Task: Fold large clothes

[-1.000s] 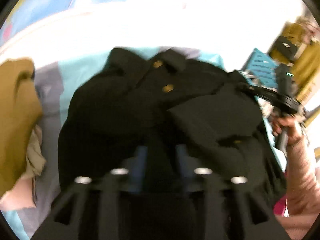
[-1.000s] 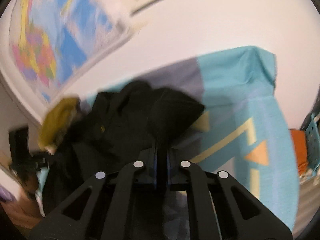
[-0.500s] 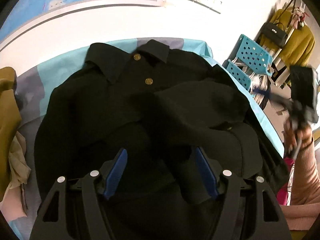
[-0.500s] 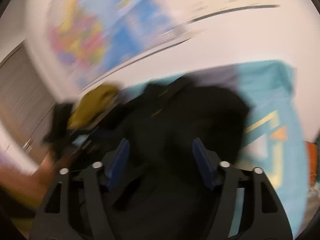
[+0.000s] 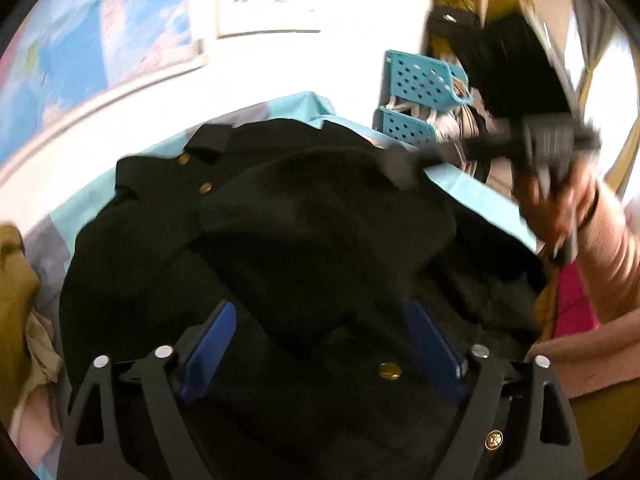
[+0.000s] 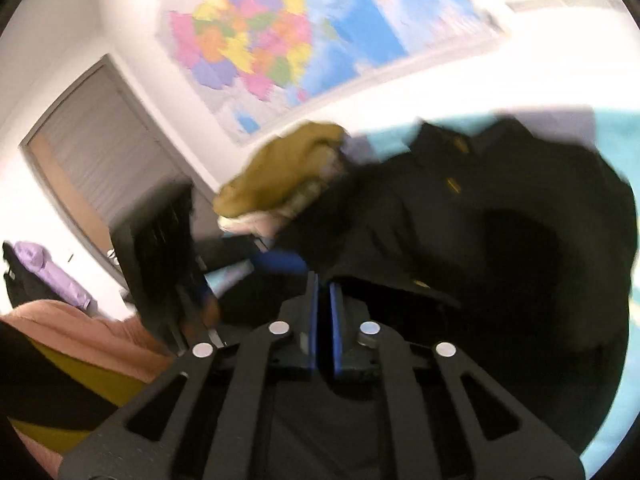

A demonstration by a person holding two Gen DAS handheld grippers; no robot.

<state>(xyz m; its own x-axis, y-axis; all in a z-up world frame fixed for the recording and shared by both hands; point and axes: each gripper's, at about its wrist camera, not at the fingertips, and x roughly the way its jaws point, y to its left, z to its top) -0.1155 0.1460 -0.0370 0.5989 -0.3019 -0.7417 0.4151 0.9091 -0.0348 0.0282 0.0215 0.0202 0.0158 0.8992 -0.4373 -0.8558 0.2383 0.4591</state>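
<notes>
Coat (image 5: pixel 304 240) lies on cloth-covered counter (image 5: pixel 292 104), collar toward wall. Pile of clothes (image 5: pixel 16 280) sits at coat's left edge, touching it. Baskets (image 5: pixel 420 80) stand stacked behind counter's far right corner. Map (image 6: pixel 304 28) hangs on wall behind counter; door (image 6: pixel 100 152) is left of map in right wrist view.

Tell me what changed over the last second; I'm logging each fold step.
The left tool's jaws have just been opening wide above the black coat, gripping nothing. The right tool let the folded sleeve go, swung left and shut again. The coat stays on the teal cloth.
</notes>
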